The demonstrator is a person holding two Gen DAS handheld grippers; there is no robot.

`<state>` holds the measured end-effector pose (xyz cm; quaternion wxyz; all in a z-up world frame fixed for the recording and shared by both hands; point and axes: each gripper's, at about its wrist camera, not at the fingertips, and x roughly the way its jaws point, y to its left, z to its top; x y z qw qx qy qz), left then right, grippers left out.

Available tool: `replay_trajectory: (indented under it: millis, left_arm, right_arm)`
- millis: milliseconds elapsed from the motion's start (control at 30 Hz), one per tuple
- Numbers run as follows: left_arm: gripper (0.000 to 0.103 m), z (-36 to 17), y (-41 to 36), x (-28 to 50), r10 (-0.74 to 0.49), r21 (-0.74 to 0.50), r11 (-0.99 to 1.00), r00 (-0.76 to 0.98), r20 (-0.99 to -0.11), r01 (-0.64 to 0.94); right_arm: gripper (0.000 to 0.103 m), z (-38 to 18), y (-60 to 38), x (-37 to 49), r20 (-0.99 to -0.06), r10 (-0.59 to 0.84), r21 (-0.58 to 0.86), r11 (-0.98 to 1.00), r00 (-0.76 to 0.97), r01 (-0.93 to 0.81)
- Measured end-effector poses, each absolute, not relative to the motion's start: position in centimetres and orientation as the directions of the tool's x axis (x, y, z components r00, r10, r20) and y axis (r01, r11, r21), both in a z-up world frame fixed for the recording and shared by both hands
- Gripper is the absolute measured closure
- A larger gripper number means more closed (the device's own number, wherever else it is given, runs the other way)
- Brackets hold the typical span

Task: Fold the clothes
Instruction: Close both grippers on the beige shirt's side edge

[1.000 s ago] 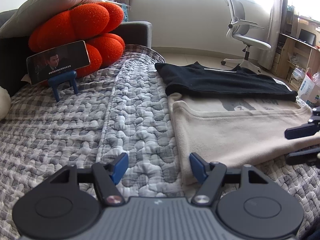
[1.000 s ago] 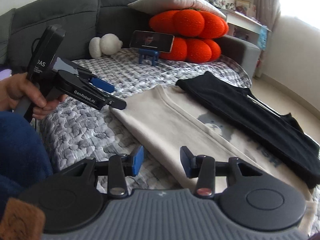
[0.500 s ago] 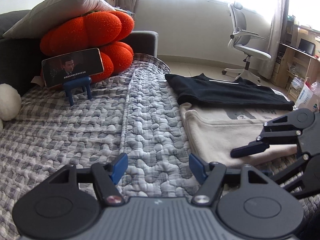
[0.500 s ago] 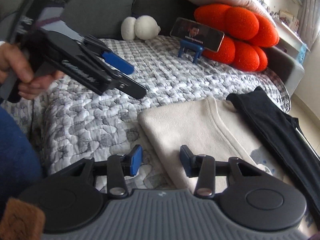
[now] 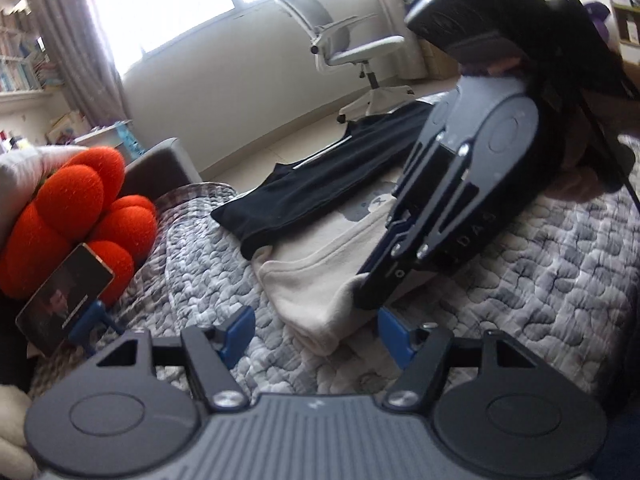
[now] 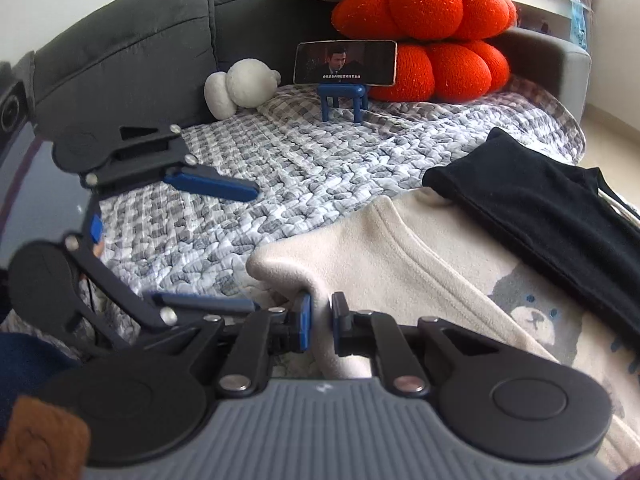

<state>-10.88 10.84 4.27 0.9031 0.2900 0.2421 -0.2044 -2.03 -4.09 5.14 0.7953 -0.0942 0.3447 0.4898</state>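
While the right tongs point(image 6: 320, 318) close on a raised corner of the cream sweatshirt point(image 6: 400, 272), the left tongs point(image 5: 312, 330) stand open over the quilt point(image 5: 560, 264).

Soft, fleecy and ribbed at the hem, the sweatshirt lies flat on the bed with a grey bear print; its near corner is pinched into a ridge between the blue pads point(image 6: 306, 312). A smooth black garment point(image 6: 540, 196), folded long, lies just beyond, overlapping its far edge. The quilt is puckered grey-and-white check. At the dark sofa back sit a lumpy orange cushion point(image 6: 432, 32) of rounded lobes, a white plush toy point(image 6: 240, 88) and a phone point(image 6: 346, 62) on a small blue stand. Nothing lies between the left tongs' blue pads, which frame the sweatshirt's corner.
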Motion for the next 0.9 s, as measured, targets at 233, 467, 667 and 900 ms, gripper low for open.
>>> replay_trajectory:
  millis: [233,467,667,900]
  left_arm:
    - [0.033,2.5,8.7,-9.5,-0.229,0.574,0.594,0.803,-0.550,0.563]
    - [0.082,1.5,8.8,-9.0,-0.206,0.579,0.565,0.780,-0.591,0.588]
    - [0.083,1.5,8.9,-9.2,-0.194,0.576,0.582,0.786,-0.587,0.573]
    - [0.084,1.5,9.0,-9.4,-0.179,0.572,0.605,0.795,-0.580,0.554]
  right_arm:
    - [0.092,5.4,-4.6,-1.7,-0.634,0.729,0.215,0.486,0.257,-0.847]
    - [0.085,5.0,-5.1,-1.2,-0.620,0.745,0.245,0.484,0.249,-0.840]
    - [0.057,5.4,-8.4,-2.5,-0.618,0.717,0.188,0.532,0.321,-0.826]
    - [0.053,4.7,-14.1,-6.0,-0.665,0.603,0.017,0.602,0.441,-0.798]
